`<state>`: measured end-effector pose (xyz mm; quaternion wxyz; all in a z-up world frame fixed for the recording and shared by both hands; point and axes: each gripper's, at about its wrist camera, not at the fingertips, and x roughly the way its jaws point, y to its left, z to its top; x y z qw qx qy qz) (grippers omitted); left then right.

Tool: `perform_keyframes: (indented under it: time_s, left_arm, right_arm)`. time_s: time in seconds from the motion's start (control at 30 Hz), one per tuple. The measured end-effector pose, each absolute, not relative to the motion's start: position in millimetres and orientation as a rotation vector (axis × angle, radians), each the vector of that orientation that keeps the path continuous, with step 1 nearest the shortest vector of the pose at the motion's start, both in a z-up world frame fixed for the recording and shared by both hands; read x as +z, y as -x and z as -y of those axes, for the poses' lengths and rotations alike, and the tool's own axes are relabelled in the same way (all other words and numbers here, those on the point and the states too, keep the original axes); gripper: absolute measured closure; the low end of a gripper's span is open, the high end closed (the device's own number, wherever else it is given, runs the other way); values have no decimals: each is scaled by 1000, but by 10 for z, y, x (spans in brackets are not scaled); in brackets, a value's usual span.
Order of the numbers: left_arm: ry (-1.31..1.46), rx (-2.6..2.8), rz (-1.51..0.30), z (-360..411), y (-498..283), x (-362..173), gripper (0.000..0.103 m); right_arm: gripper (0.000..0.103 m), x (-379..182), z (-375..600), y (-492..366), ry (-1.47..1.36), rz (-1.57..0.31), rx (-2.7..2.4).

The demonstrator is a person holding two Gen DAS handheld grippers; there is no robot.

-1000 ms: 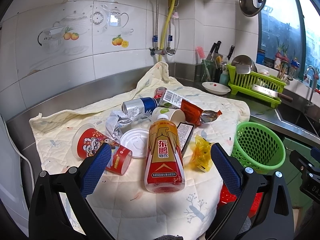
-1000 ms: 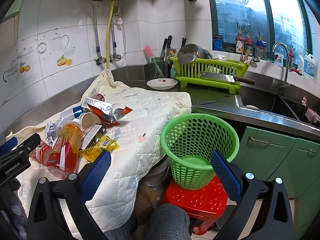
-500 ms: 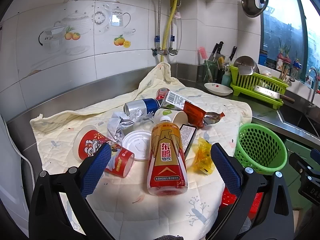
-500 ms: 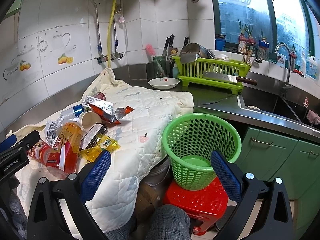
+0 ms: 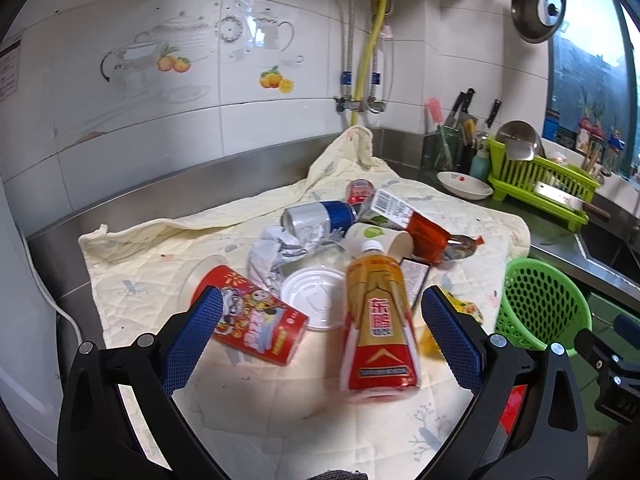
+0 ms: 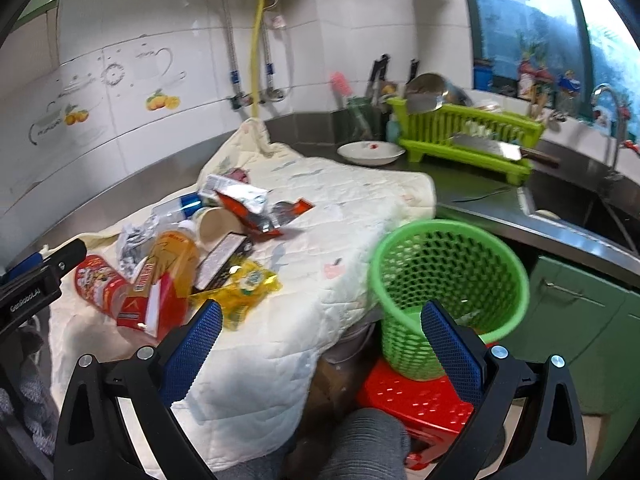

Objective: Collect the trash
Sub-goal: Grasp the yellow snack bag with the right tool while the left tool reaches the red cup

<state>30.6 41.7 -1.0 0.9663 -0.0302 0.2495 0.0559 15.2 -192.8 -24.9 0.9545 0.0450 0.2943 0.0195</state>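
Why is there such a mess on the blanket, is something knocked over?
Yes. The orange drink bottle, the red paper cup and the blue can all lie tipped on their sides on the cloth, mixed with crumpled wrappers. The green basket beside them looks nearly empty.

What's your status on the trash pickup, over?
Left gripper open, empty, facing the drink bottle. Right gripper open, empty. Green basket on the red stool, nothing in yet. Nothing blocking.

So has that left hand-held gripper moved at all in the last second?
Yes. The left hand-held gripper has eased forward and slightly right: against the fixed wall tiles, the orange drink bottle now sits closer between its open fingers.
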Motion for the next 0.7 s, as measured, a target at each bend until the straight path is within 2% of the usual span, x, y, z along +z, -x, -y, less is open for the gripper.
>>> perform_keyframes:
  time_s: [0.4,0.53,0.7]
  left_arm:
    - [92,187,-522,-799,-417,-45,5]
    - [95,198,-526,-865,-457,-63,5]
    - [100,204,-536,-937,-507,-84,5]
  right_arm:
    - [9,-409,1699,-784,-176,-728,225]
    - [17,-548,1681,-1086,-254,-832,276]
    - [22,-712,1629,-1417,-305,-925,294]
